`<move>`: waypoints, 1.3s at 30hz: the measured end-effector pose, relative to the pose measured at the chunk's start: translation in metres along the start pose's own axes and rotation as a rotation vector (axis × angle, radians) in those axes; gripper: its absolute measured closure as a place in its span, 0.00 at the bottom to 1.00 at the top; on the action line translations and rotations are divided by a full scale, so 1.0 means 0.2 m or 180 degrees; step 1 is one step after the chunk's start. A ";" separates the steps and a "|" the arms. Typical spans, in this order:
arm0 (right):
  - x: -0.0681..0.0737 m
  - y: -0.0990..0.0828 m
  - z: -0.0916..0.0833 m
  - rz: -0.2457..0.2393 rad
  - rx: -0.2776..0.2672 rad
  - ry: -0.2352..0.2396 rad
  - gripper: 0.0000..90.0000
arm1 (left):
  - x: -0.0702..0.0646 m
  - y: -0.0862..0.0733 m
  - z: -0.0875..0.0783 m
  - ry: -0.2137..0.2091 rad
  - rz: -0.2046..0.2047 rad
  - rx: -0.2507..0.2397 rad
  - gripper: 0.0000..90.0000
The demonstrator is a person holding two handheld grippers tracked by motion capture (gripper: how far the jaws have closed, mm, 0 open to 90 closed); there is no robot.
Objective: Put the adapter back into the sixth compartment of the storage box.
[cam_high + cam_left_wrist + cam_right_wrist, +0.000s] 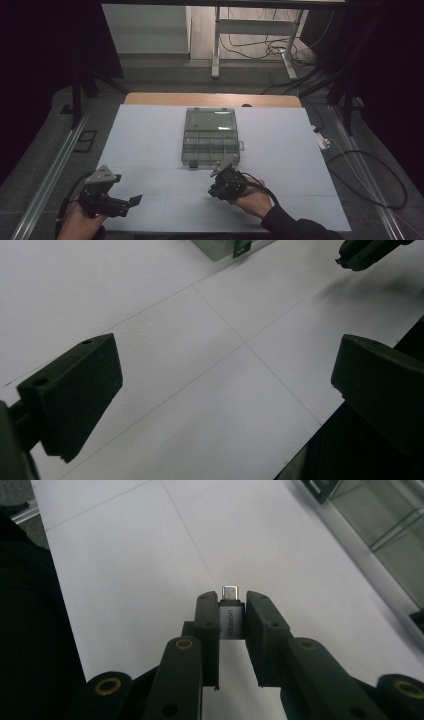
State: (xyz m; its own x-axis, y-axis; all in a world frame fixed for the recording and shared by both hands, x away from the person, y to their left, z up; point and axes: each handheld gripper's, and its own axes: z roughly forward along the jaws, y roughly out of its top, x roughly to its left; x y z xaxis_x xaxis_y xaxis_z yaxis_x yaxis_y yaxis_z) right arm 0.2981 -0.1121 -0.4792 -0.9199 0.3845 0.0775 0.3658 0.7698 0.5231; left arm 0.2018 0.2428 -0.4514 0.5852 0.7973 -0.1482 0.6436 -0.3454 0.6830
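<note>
A small grey USB adapter with a metal plug at its tip is pinched between the pads of my right gripper, held above the white table top. In the high view the right gripper hovers just in front of a clear plastic organiser box with several compartments and its lid raised toward the back. The box's edge lies at the upper right of the right gripper view. My left gripper rests at the table's front left, jaws wide apart with nothing between them. The right gripper sits at the top right of the left gripper view.
The white sheet covers the table, marked with thin lines. A white plug with a cable lies at the right edge. Metal rails run along both sides. Desk legs and loose cables stand on the floor beyond.
</note>
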 end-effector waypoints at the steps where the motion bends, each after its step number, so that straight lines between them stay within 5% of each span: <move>1: 0.00 0.00 0.00 0.0010 -0.0014 -0.0007 0.84 | 0.00 0.00 0.00 0.0000 -0.0001 0.0000 0.01; 21: -0.10 0.07 -0.05 0.0189 -0.0326 -0.0080 0.84 | 0.00 0.00 0.00 0.0003 -0.0001 -0.0001 0.01; 39: -0.19 0.14 -0.02 0.0295 -0.0442 -0.0209 0.84 | 0.00 0.00 0.00 0.0002 0.0000 0.0001 0.01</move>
State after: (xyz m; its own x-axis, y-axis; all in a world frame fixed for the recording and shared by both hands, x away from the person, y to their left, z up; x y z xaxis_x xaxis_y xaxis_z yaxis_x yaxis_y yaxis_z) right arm 0.3433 -0.1082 -0.4639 -0.8702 0.4866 0.0777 0.4215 0.6535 0.6287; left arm 0.2019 0.2431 -0.4515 0.5850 0.7975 -0.1477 0.6436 -0.3457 0.6828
